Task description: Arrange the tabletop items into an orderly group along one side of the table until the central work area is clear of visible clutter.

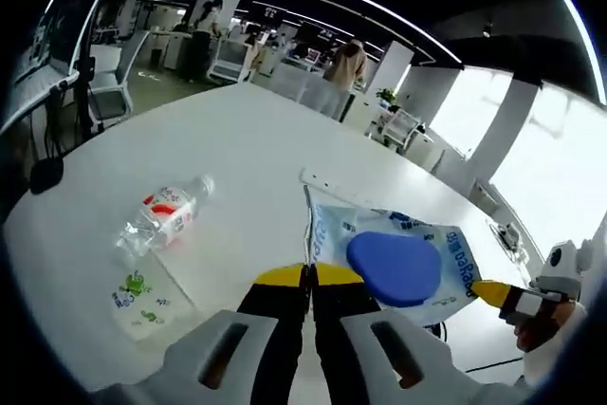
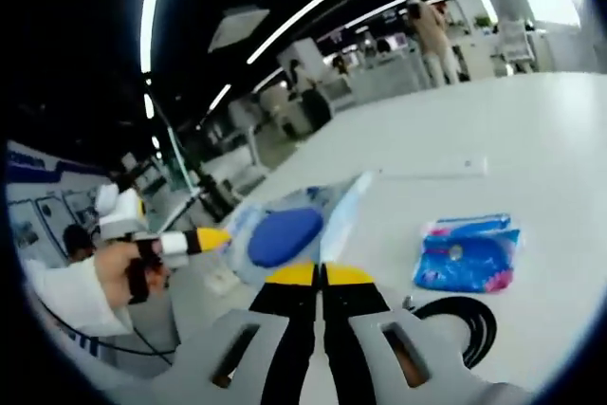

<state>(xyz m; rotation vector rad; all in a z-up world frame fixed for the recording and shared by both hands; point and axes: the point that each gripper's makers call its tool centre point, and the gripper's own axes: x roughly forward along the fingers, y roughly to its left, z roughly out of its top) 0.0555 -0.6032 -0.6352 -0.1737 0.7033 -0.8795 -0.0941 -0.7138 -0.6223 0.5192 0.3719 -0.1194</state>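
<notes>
Both my grippers are clamped on the same thing: the left gripper [image 1: 309, 275] has its jaws pressed together on one edge of the wet-wipes pack [image 1: 394, 258], and the right gripper [image 2: 321, 274] is closed on its edge in the right gripper view [image 2: 285, 230], so the pack hangs between the two tools, lifted off the white table [image 1: 237, 139]. My worry is that thin film: if my hands drift apart or twist against each other, the corner could slip out of one pinch or the wrapper could stretch and tear, and the pack would swing or drop. From the pack, the water bottle [image 1: 163, 215] lies on its side well away on the left gripper's far side, with a clear printed bag [image 1: 142, 296] just beside it; a rolling bottle is easy to knock if I sweep low. On the other side of the pack, the blue tissue packet [image 2: 468, 253] and a black cable loop [image 2: 463, 322] sit near; the cable could snag a jaw. Beyond the pack lies a thin white strip [image 1: 332, 182], then wide bare tabletop, so I judge there is ample room to carry it toward that far edge.
</notes>
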